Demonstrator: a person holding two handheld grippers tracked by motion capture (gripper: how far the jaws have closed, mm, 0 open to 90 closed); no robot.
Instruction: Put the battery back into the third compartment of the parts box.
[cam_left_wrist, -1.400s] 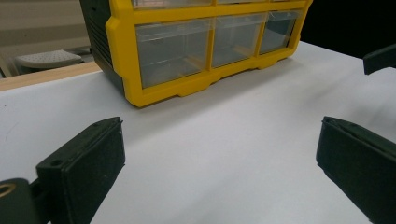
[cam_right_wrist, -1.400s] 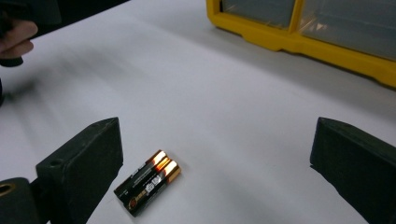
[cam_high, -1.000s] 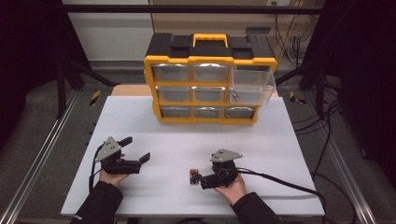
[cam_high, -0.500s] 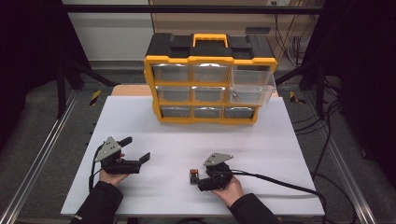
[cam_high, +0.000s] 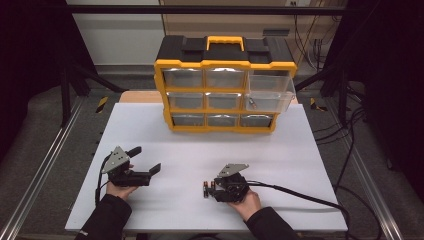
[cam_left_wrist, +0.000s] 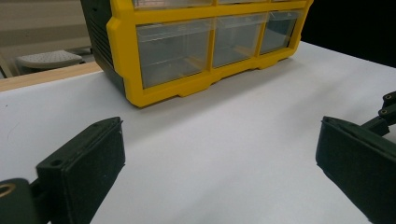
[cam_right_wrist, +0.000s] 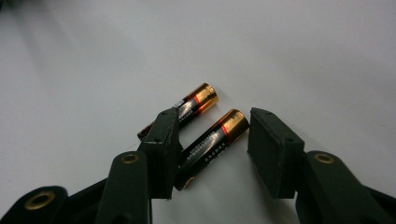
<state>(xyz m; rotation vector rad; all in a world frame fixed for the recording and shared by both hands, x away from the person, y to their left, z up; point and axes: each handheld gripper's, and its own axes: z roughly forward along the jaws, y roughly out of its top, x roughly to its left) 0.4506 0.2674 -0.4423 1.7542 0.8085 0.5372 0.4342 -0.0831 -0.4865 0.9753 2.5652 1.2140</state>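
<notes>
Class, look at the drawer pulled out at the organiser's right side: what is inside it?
The open drawer holds one small dark item near its front left, too small to identify. The rest of its clear floor looks bare.

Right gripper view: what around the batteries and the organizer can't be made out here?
- Left battery: its near end is hidden behind the right gripper's left finger.
- Battery between the fingers: label print too blurred to read; finger contact cannot be told.
- High view: batteries too small to count.
- Pulled-out drawer: its small contents too small to identify.
</notes>
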